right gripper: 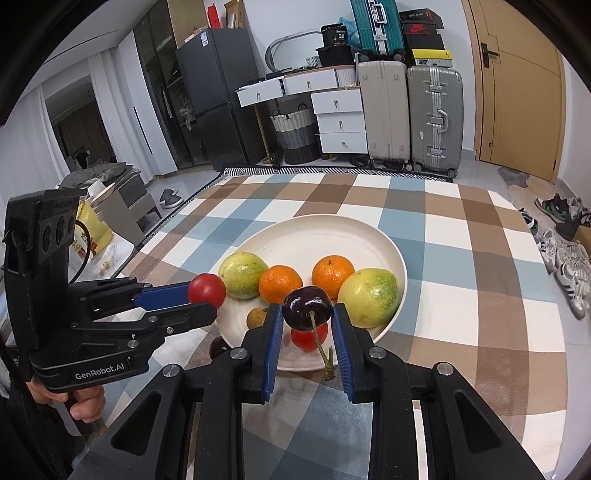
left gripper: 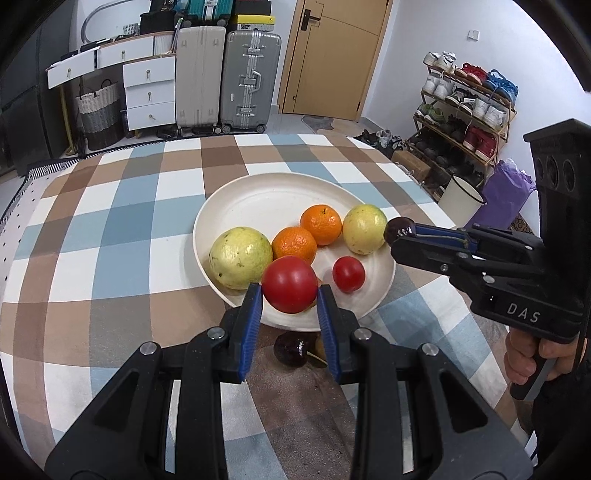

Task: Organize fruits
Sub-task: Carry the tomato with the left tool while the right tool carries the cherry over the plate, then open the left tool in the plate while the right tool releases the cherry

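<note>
While both grippers hang over the near edge of the white plate [left gripper: 236,192], each one carries a fruit. The left gripper [left gripper: 290,295] has its blue pads pressed on either side of a red tomato [left gripper: 290,284], held above the plate's near rim. The right gripper [right gripper: 306,321] is clamped on a dark cherry [right gripper: 307,308], whose stem hangs down between the fingers.

On the plate lie two yellow-green guavas [left gripper: 240,256] [left gripper: 365,229], two oranges [left gripper: 294,243] [left gripper: 320,224] between them, and a smaller red tomato [left gripper: 348,274]. A second dark cherry [left gripper: 291,349] rests on the checked tablecloth [left gripper: 110,229] just outside the plate's near rim, with a small brownish fruit [right gripper: 257,316] beside it.

Writing is legible on the tools: the right gripper's body reads "DAS" in the left wrist view, and the left gripper's body reads "GenRobot.AI" in the right wrist view. A hand [right gripper: 86,404] grips the left handle.

Against the far wall stand a beige suitcase [right gripper: 384,110] and a silver suitcase [right gripper: 436,118]. Stacked above them, a black box [right gripper: 419,27] shows a red swoosh logo, and a dark container [right gripper: 334,35] bears the number "36".
</note>
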### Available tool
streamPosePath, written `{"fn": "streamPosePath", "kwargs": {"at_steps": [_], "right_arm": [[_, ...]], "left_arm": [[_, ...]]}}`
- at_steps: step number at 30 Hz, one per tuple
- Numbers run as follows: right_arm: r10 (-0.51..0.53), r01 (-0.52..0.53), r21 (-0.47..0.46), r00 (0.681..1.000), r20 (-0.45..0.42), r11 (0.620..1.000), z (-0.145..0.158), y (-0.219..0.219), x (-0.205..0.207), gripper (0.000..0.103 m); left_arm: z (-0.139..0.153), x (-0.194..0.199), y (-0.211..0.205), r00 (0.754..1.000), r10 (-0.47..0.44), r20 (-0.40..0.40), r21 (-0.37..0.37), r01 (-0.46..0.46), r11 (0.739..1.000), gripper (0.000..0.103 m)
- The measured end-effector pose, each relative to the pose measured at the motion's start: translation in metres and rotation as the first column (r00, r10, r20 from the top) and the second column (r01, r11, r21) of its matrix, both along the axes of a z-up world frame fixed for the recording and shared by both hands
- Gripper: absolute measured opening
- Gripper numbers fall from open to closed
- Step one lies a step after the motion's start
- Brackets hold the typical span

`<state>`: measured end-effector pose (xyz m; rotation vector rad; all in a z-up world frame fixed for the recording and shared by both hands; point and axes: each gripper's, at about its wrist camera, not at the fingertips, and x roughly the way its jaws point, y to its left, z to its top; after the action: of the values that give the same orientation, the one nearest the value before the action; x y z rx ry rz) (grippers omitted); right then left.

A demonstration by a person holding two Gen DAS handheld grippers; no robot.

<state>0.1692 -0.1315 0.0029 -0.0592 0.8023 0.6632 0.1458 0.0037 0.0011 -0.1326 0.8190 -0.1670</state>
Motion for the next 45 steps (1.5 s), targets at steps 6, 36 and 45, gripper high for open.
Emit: {"fn": "streamPosePath", "kwargs": {"at_steps": [6,36,45], "right_arm": [[-0.002,0.002,-0.004,1.0,-0.004,1.0,-0.008,0.005,0.008,0.028],[-0.007,0.007,-0.052,1.0,-0.008,0.999,-0.027,0.025,0.032,0.028],[-0.054,0.055,-0.029,0.998,0.031,0.998,-0.007,0.004,0.015,0.062]], "left_arm": [[-0.014,0.012,0.002,0.999,-0.003,-0.032,0.001,0.003,1.0,0.027],[-0.028,0.051,0.012,0.998,0.019,-0.067,0.005,-0.018,1.0,0.027],[-0.012,0.025,0.013,0.998,0.046,-0.032,0.028,-0.045,0.999,0.073]]}}
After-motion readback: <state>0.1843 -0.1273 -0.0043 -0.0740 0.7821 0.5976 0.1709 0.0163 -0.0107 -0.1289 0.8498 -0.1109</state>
